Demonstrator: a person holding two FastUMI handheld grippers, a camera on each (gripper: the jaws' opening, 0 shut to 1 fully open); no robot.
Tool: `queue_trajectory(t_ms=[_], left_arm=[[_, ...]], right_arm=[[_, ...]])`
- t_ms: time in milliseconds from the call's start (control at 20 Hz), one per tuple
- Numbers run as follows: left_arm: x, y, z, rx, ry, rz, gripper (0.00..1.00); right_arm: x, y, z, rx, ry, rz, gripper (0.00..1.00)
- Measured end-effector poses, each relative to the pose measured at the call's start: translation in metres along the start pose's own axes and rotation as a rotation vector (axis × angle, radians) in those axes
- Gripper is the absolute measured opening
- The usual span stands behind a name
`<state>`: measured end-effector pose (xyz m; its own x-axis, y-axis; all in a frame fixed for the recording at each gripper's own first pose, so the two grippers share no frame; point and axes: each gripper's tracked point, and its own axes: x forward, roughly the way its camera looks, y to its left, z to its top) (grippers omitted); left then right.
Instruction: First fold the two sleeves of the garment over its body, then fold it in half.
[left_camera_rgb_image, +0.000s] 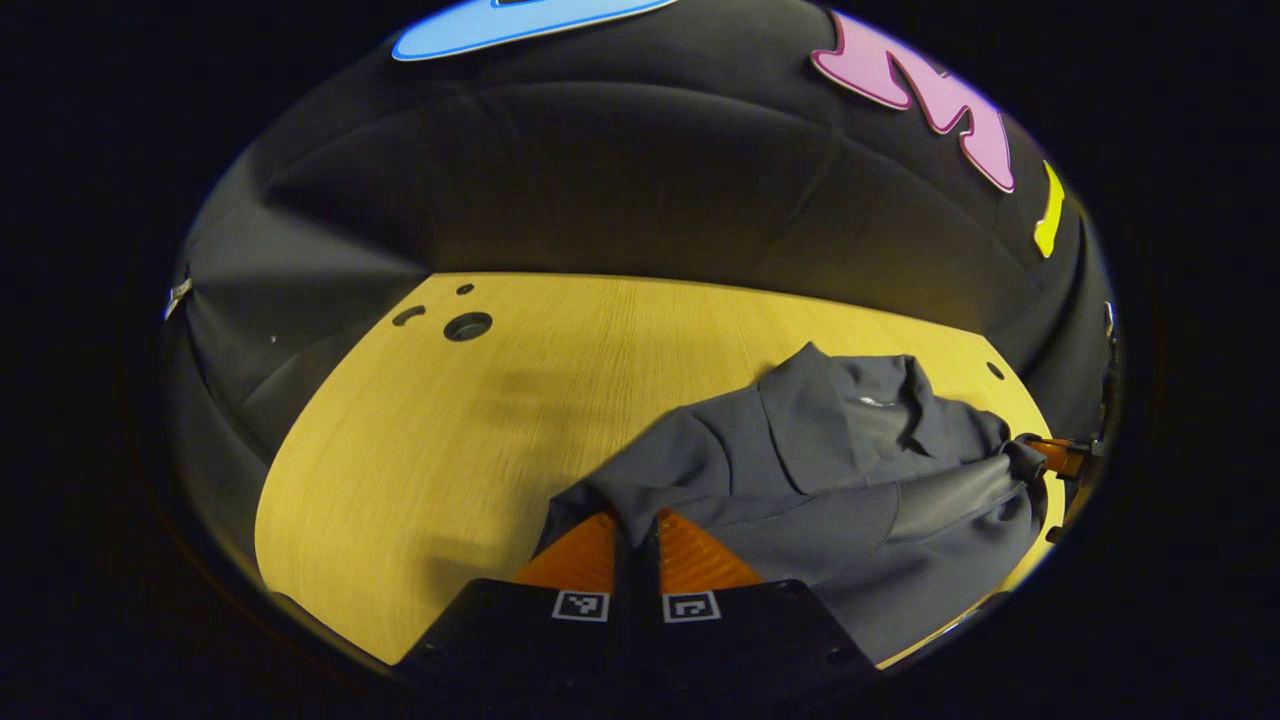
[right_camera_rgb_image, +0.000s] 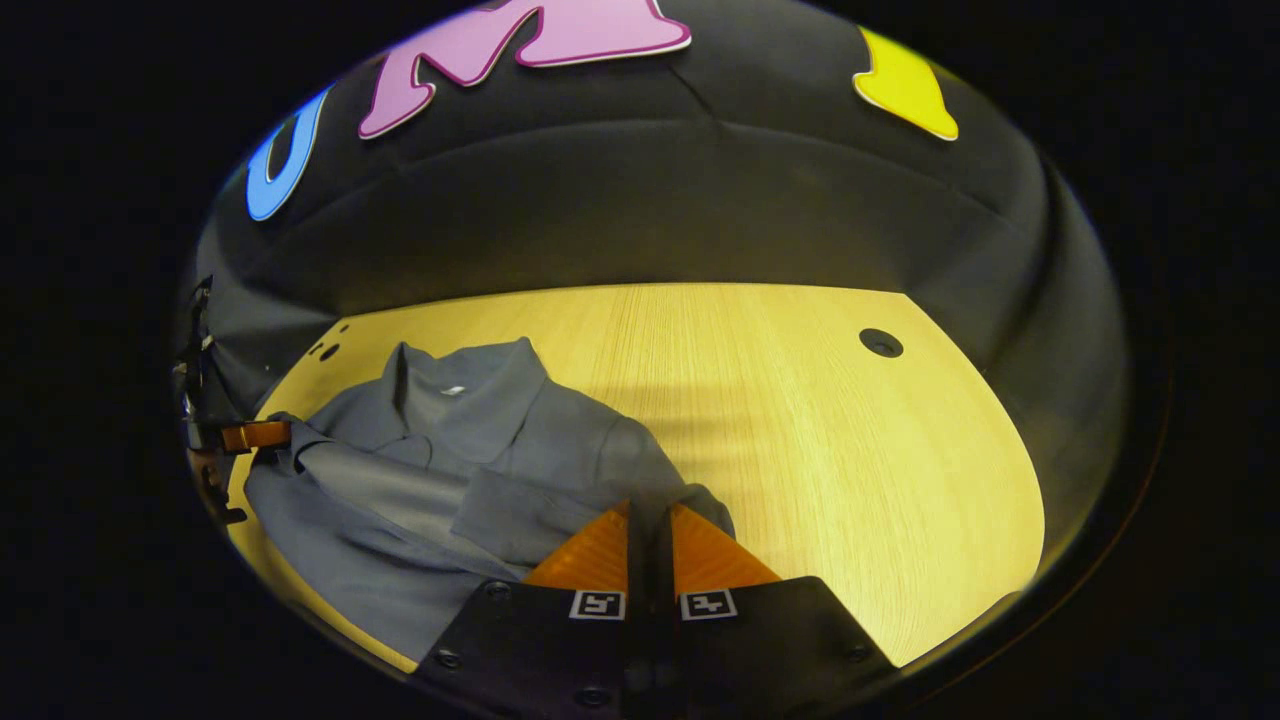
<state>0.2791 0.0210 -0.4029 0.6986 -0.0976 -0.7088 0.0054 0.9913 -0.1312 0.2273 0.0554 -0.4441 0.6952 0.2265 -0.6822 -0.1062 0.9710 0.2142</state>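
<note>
A grey shirt (left_camera_rgb_image: 850, 470) lies on the yellow wood table (left_camera_rgb_image: 430, 440), with its collar (left_camera_rgb_image: 880, 390) pointing to the far wall. In the left gripper view, the left gripper (left_camera_rgb_image: 636, 530) has its two orange fingers (left_camera_rgb_image: 580, 555) pressed close together on a bit of the shirt's cloth, at the shirt's near edge. In the right gripper view, the right gripper (right_camera_rgb_image: 648, 525) is pinched tight on the shirt (right_camera_rgb_image: 460, 470) too, at the other side. Each view also shows the other gripper far off, at the shirt's far edge. The table (right_camera_rgb_image: 850, 450) has small round holes (right_camera_rgb_image: 880, 343) near its back.
</note>
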Motion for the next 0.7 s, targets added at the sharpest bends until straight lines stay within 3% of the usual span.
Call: queue_trajectory(t_ms=[300, 500, 550, 600, 650, 700], left_arm=[[0.011, 0.000, -0.009, 0.020, 0.021, 0.030, 0.08], [0.009, 0.004, -0.010, 0.060, 0.036, 0.063, 0.24], [0.007, 0.003, -0.010, 0.073, 0.043, 0.066, 0.34], [0.005, 0.004, -0.010, 0.088, 0.048, 0.078, 0.32], [0.002, 0.003, -0.009, 0.099, 0.050, 0.076, 0.33], [-0.003, 0.000, -0.007, 0.098, 0.048, 0.069, 0.45]], right_arm=[[0.010, -0.001, -0.012, 0.054, 0.050, 0.005, 0.12], [0.009, -0.003, -0.013, 0.068, 0.065, -0.003, 0.15], [0.008, -0.005, -0.014, 0.069, 0.066, -0.017, 0.19], [0.005, -0.008, -0.013, 0.071, 0.066, -0.033, 0.24], [0.005, -0.011, -0.013, 0.076, 0.069, -0.045, 0.34], [0.002, -0.012, -0.010, 0.089, 0.060, -0.046, 0.52]])
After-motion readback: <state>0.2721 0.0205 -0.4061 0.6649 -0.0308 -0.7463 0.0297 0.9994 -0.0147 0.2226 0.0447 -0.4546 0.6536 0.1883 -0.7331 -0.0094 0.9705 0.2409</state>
